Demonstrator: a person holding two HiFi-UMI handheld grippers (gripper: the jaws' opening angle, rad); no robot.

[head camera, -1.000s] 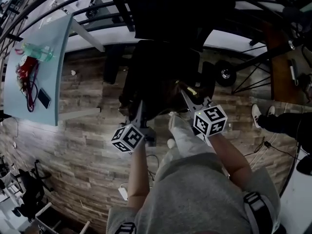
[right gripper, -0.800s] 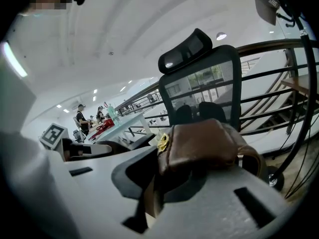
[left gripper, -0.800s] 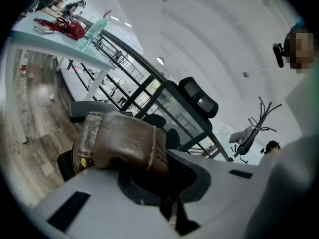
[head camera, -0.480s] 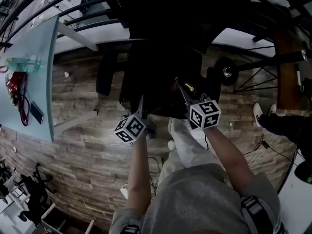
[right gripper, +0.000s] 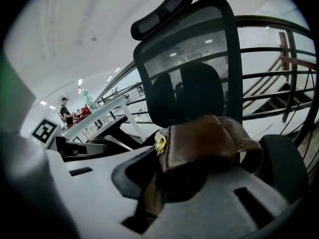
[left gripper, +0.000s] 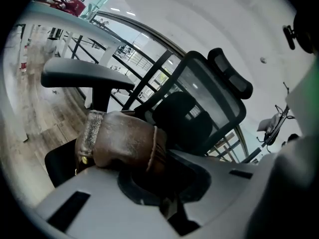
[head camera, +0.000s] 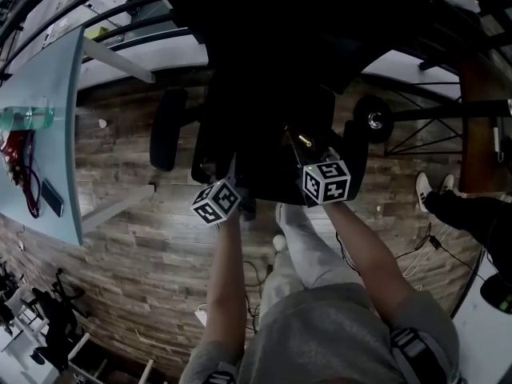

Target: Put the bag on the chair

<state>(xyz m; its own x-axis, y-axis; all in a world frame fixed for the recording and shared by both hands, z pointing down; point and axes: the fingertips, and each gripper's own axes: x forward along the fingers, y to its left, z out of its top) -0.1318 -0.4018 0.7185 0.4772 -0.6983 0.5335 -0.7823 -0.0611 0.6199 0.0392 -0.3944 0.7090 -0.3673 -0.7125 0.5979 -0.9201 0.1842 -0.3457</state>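
My left gripper (head camera: 232, 173) and right gripper (head camera: 294, 141), both clamped on the brown leather bag (left gripper: 124, 143), have lowered it toward the black mesh office chair (right gripper: 189, 49). Placement is near.

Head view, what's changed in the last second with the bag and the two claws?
The left claw and the right claw carried the brown bag forward and down toward the chair, and the person leaned in with them. Nothing was taken hold of or let go: each claw stays shut on its end of the bag. I cannot tell whether the bag rests on the seat yet.
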